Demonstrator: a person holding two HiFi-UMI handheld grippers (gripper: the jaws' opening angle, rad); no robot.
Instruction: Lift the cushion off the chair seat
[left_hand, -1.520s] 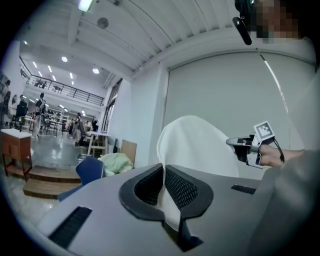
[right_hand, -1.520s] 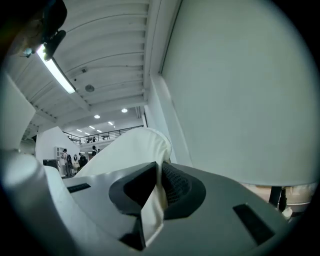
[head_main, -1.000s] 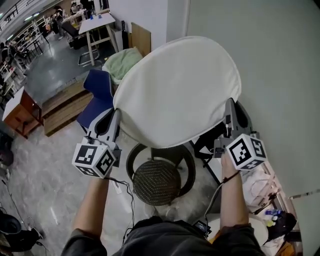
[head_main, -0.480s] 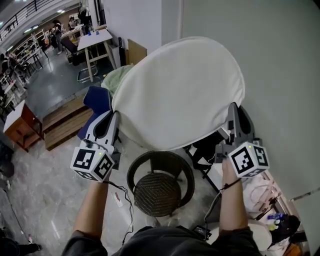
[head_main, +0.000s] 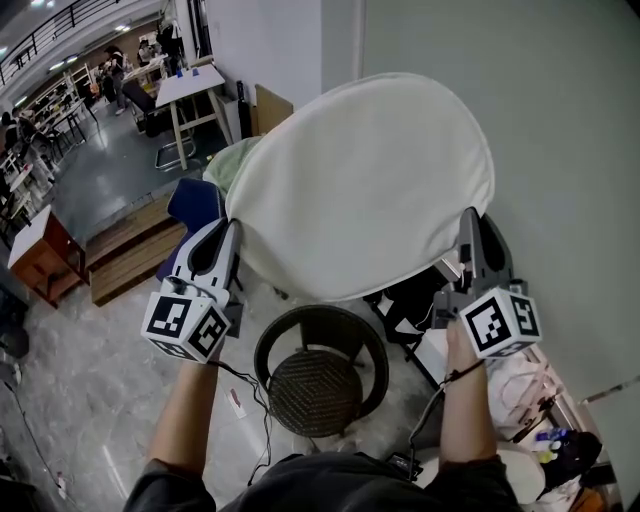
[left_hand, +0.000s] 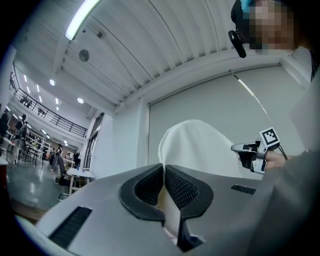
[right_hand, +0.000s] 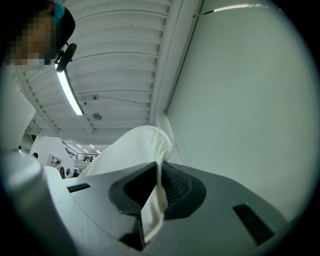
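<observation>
The left gripper's (head_main: 231, 232) fingers (left_hand: 182, 187) stood nearly together, pinching the thin white edge of the cushion (head_main: 360, 180) between their ribbed pads. The right gripper's (head_main: 469, 222) fingers (right_hand: 176, 186) were just as narrow, clamped on a fold of the opposite edge. Stretched between the two, the cushion was held in the air, its far side tipped up toward the pale wall (head_main: 560, 120). It was well apart from the round woven chair seat (head_main: 316, 376), which lay bare below it.

By that, the lift looked essentially done: nothing of the cushion touched the seat, and all that seemed left was keeping the grip.

No brand, label or legible writing showed on the cushion or chair. The marker cubes (head_main: 186, 322) carried only black-and-white square patterns.
</observation>
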